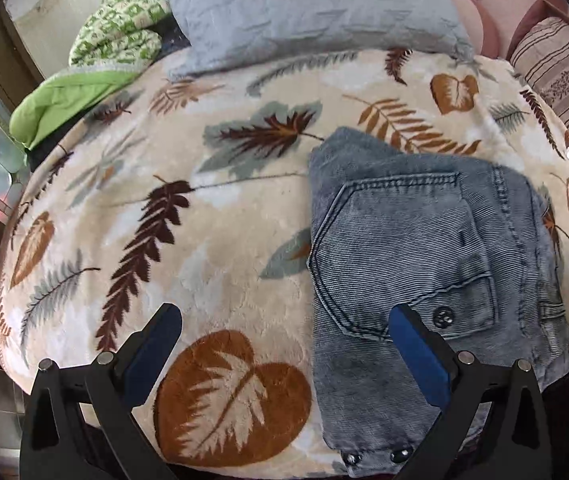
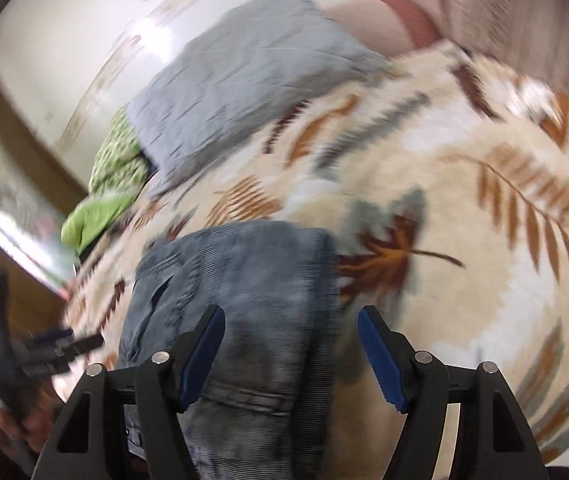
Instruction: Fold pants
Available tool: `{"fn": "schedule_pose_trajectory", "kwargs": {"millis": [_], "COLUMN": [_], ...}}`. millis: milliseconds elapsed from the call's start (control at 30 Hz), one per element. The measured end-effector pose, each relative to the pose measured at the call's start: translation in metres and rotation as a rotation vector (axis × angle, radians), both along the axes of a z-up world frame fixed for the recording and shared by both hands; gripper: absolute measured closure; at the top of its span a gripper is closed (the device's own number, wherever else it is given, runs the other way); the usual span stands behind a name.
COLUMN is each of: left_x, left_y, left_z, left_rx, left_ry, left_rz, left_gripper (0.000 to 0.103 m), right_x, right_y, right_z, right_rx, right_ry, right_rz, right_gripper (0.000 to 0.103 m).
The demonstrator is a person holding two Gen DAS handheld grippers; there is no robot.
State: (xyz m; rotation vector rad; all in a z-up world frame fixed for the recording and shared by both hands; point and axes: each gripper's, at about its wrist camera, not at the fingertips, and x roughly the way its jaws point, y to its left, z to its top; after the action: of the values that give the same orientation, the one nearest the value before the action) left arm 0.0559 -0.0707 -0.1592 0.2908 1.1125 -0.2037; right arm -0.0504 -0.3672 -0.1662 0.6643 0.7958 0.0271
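The pants (image 1: 424, 264) lie folded into a compact bundle on the bed's leaf-print blanket (image 1: 204, 240); little looks left beyond tidying. The left claw (image 1: 284, 344) and right claw (image 2: 290, 356) both stand wide, holding nothing

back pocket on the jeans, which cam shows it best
The left wrist view: it is sharp, and the back pocket faces the camera with its stitching and rivet clear on the folded jeans. The right wrist view is motion-blurred and shows the jeans without a readable pocket.
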Motion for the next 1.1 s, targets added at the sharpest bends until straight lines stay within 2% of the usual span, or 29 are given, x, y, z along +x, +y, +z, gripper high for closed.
{"fn": "schedule_pose_trajectory", "kwargs": {"millis": [100,133,300,500,567,600,700,800,867,933,1033,1067,1100], "left_x": [0.01,0.013,0.028,0.044,0.048,0.049,0.052,0.048,0.045,0.043,0.045,0.045,0.046], "left_y": [0.002,0.002,0.001,-0.001,-0.002,-0.003,-0.01,-0.021,-0.026,-0.026,-0.024,-0.023,-0.023], "left_z": [-0.011,-0.014,-0.033,-0.043,-0.045,-0.045,-0.045,-0.045,-0.047,-0.047,-0.046,-0.045,-0.044], "left_rx": [-0.048,-0.066,-0.148,-0.266,-0.288,-0.3,-0.337,-0.373,-0.363,-0.364,-0.385,-0.396,-0.407], "left_ry": [0.056,0.07,0.15,0.228,0.245,0.248,0.253,0.255,0.241,0.227,0.234,0.235,0.235], "left_rz": [-0.007,-0.01,-0.07,-0.172,-0.2,-0.213,-0.251,-0.303,-0.317,-0.321,-0.31,-0.301,-0.294], "left_gripper": [0.0,0.0,0.0,0.0,0.0,0.0,0.0,0.0,0.0,0.0,0.0,0.003,0.009], "right_x": [-0.001,0.0,0.002,0.021,0.029,0.037,0.042,0.044,0.042,0.043,0.047,0.047,0.047], "right_y": [-0.019,-0.028,-0.035,-0.024,-0.013,0.005,0.02,0.039,0.04,0.044,0.064,0.064,0.064], "right_z": [-0.014,-0.025,-0.034,-0.039,-0.038,-0.032,-0.028,-0.021,-0.018,-0.016,-0.018,-0.018,-0.017], "right_rx": [0.108,0.178,0.257,0.333,0.305,0.25,0.226,0.099,0.115,0.189,0.065,0.065,0.062], "right_ry": [0.045,0.074,0.073,0.094,0.114,0.118,0.109,0.103,0.076,0.035,0.048,0.048,0.042], "right_rz": [-0.012,-0.008,0.011,0.098,0.138,0.189,0.238,0.278,0.276,0.322,0.368,0.368,0.363], "right_gripper": [0.03,0.03,0.026,0.025,0.025,0.025,0.021,0.021,0.021,0.021,0.021,0.021,0.022]}}
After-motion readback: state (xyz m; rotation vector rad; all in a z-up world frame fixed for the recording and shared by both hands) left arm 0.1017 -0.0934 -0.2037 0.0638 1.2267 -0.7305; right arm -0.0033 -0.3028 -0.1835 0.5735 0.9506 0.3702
